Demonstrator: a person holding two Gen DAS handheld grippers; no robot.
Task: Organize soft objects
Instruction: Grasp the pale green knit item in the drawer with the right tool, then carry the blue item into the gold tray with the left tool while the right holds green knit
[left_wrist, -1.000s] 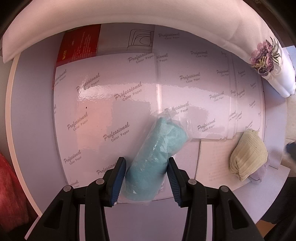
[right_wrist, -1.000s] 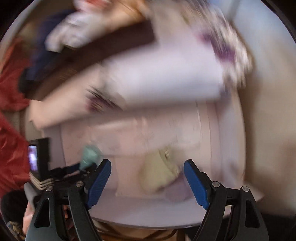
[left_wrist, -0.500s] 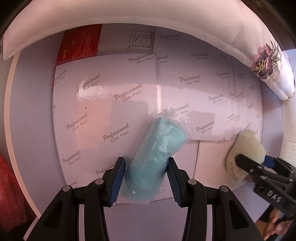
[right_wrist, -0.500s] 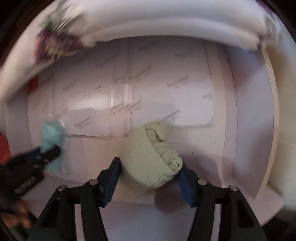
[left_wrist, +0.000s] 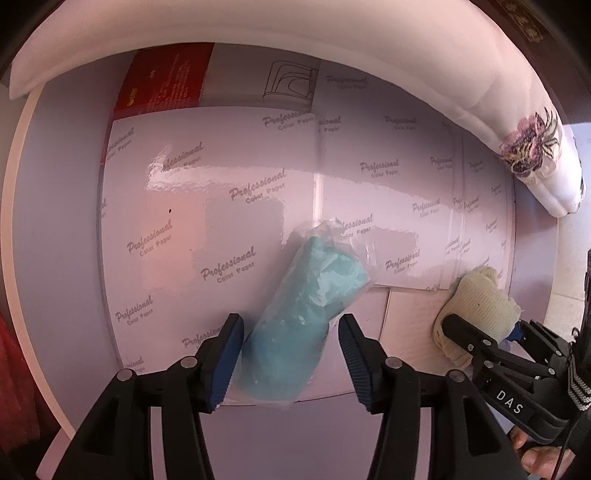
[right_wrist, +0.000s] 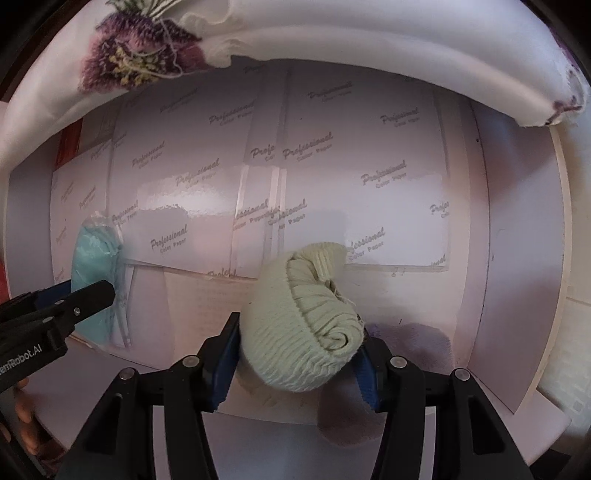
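Note:
A teal cloth roll in clear plastic wrap (left_wrist: 299, 314) lies on glossy paper sheets. My left gripper (left_wrist: 290, 360) has its jaws on both sides of the roll's near end, left pad touching, right pad a little apart. The roll also shows in the right wrist view (right_wrist: 96, 273). A cream ribbed knit bundle (right_wrist: 306, 332) sits between the jaws of my right gripper (right_wrist: 297, 363), both pads pressing on it. The bundle also shows in the left wrist view (left_wrist: 480, 314), with the right gripper (left_wrist: 480, 334) around it.
Glossy white "Professional Color Paper" sheets (left_wrist: 258, 192) cover a white board. A white padded cushion with a purple embroidered flower (left_wrist: 528, 147) curves along the far edge. A red printed sheet (left_wrist: 162, 85) lies at the back left. A lilac cloth (right_wrist: 413, 332) lies beside the cream bundle.
My right gripper swung in over the board and closed around the cream bundle. My left gripper and the teal roll stayed where they were.

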